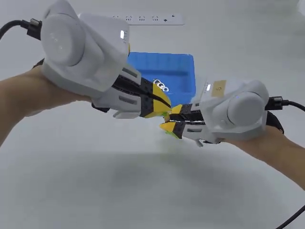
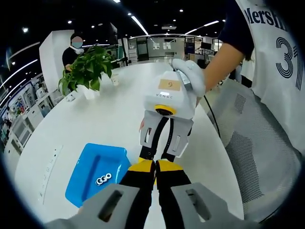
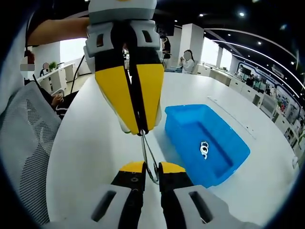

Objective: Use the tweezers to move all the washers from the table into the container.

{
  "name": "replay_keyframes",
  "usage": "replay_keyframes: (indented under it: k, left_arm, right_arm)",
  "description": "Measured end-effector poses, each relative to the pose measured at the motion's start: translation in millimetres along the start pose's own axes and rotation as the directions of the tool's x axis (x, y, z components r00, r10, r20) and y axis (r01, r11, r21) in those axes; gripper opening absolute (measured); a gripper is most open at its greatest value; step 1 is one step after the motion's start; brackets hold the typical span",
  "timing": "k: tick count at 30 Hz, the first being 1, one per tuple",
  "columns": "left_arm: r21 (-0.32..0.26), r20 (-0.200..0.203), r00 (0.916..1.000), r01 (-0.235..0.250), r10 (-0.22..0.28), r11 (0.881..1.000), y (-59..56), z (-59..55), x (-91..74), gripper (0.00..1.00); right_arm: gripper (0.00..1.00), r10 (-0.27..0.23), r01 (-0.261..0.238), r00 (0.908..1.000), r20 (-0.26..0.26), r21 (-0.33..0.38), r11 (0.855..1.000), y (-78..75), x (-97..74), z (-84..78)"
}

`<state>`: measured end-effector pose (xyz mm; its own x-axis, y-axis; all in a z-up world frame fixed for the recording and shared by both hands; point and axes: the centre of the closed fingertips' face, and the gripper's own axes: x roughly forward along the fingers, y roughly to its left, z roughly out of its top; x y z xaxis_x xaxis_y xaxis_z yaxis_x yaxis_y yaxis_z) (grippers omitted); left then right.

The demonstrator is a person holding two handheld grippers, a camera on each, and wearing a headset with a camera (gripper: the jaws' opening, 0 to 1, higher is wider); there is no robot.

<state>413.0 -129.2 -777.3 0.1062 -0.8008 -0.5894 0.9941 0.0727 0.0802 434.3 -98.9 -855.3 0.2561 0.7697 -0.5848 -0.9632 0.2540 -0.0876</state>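
Closest to you in the right gripper view, your right gripper (image 3: 151, 168) has its two yellow tips drawn in to a narrow gap, pinching one end of the tweezers (image 3: 148, 157). The thin metal legs run straight up from there into your left gripper (image 3: 141, 130), which points back at the right one. Its yellow jaws are pressed together on the other end of the tweezers. The tool is therefore held between both grippers, above the white table (image 3: 95, 157), and you cannot tell whether its points are open.

Just beside the grippers, on the right of that view, sits the blue container (image 3: 177, 129). A small cluster of silver washers (image 3: 205, 149) lies touching on its floor, near the middle.

In the head view a white power strip (image 1: 143, 19) lies on the table beyond the container. In the left gripper view a potted plant (image 2: 88, 67) stands at the table's far end.
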Motion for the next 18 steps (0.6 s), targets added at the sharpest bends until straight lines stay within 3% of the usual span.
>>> replay_keyframes:
  k: [12, 18]
  left_arm:
    - [0.018, -0.016, 0.9999, 0.004, -0.004, 1.0, -2.6, 4.1, -3.6, 0.05]
    - [0.034, -0.004, 1.0, -0.008, 0.008, 0.999, 0.7, 7.7, -16.0, 0.05]
  right_arm:
    - [0.11, 0.019, -0.019, 0.9998, -0.004, -0.008, 1.0, 5.2, -1.8, 3.9]
    - [0.11, 0.016, -0.016, 0.9995, 0.028, -0.015, 1.0, 5.1, -8.3, 20.7]
